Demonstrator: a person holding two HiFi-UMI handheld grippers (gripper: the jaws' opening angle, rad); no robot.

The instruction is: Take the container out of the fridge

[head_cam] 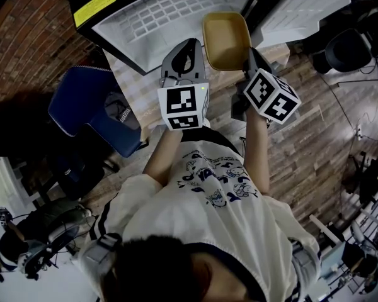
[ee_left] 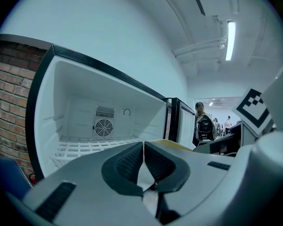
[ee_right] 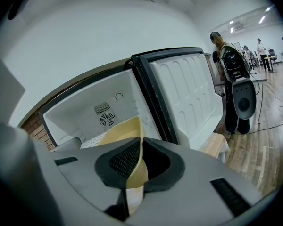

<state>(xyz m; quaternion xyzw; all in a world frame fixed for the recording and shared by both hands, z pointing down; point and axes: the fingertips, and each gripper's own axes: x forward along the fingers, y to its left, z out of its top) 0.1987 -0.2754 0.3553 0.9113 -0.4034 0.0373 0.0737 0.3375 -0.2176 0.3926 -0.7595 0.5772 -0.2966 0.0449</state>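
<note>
A shallow yellow container (head_cam: 225, 39) hangs in the air in front of the open fridge (head_cam: 164, 14), outside its white cavity. My right gripper (head_cam: 251, 60) is shut on the container's near right rim; the yellow wall (ee_right: 134, 161) is pinched between its dark pads (ee_right: 120, 161). My left gripper (head_cam: 184, 55) floats just left of the container, its jaws pressed together with nothing between them. In the left gripper view the empty fridge interior (ee_left: 104, 121) with its fan and wire shelf lies ahead, and the container's yellow edge (ee_left: 177, 146) peeks over the jaw.
The fridge door (head_cam: 296, 8) stands swung open on the right. A blue chair (head_cam: 94, 109) sits at the left beside a brick wall (head_cam: 19, 36). A person with a backpack (ee_right: 231, 60) stands farther back on the wooden floor (head_cam: 315, 143).
</note>
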